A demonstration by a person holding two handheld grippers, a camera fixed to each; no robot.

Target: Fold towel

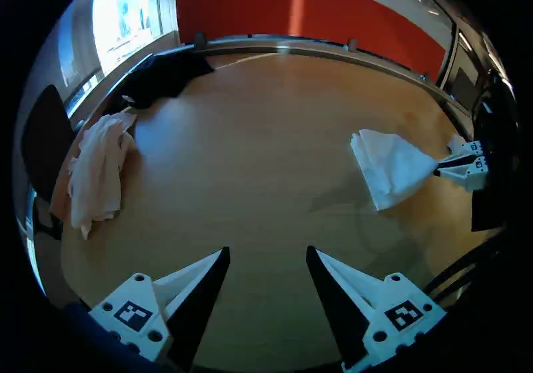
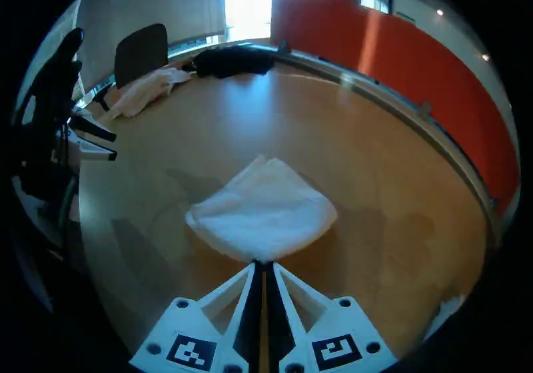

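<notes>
A white towel (image 2: 263, 213), folded into a thick square, lies on the round wooden table (image 2: 373, 193). My right gripper (image 2: 262, 266) is shut, and its fingertips pinch the towel's near corner. In the left gripper view the same towel (image 1: 390, 163) lies at the right, with the right gripper (image 1: 441, 167) holding its pointed corner from the table's edge. My left gripper (image 1: 266, 253) hovers open over bare wood with nothing between its fingers, well apart from the towel. The right gripper view shows it at the far left (image 2: 110, 145).
A heap of crumpled pale cloths (image 1: 100, 173) lies near the table's left rim, and a black cloth (image 1: 163, 76) lies beyond it. A dark chair (image 2: 140, 53) stands behind the table. A red partition (image 1: 300, 13) runs along the far side. A small white cloth (image 2: 446, 313) sits near the rim.
</notes>
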